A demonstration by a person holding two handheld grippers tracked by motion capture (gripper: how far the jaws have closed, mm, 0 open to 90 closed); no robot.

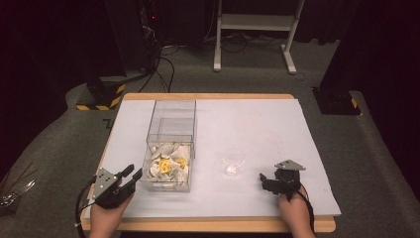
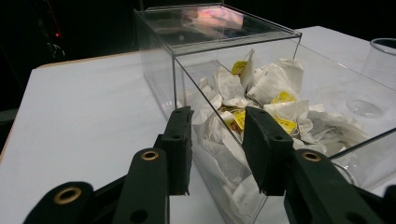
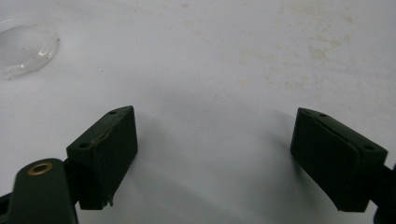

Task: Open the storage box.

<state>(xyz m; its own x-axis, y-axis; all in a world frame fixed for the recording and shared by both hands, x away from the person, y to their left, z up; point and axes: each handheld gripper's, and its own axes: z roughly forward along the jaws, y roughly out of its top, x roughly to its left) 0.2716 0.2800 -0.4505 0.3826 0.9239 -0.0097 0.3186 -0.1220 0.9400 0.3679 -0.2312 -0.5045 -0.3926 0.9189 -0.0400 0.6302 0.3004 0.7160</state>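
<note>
A clear plastic box (image 1: 171, 110) stands left of centre on the table, its near half filled with white tea bags (image 1: 168, 166) with yellow tags. A clear panel covers the far half. My left gripper (image 1: 133, 172) is at the box's near left corner. In the left gripper view its jaws (image 2: 218, 114) stand apart on either side of the box's wall (image 2: 173, 70), with the pads off it, and the tea bags (image 2: 275, 88) lie just beyond. A clear empty cup (image 1: 233, 159) stands upright to the right of the box. My right gripper (image 1: 263, 181) rests right of the cup, wide open over bare white table (image 3: 212, 112).
A white sheet (image 1: 262, 124) covers the wooden table, whose front edge runs just under both hands. The cup shows at the right edge (image 2: 380, 60) of the left gripper view and the top left corner (image 3: 25, 46) of the right gripper view. A white frame (image 1: 257, 22) and a striped black base (image 1: 101, 94) stand on the floor behind.
</note>
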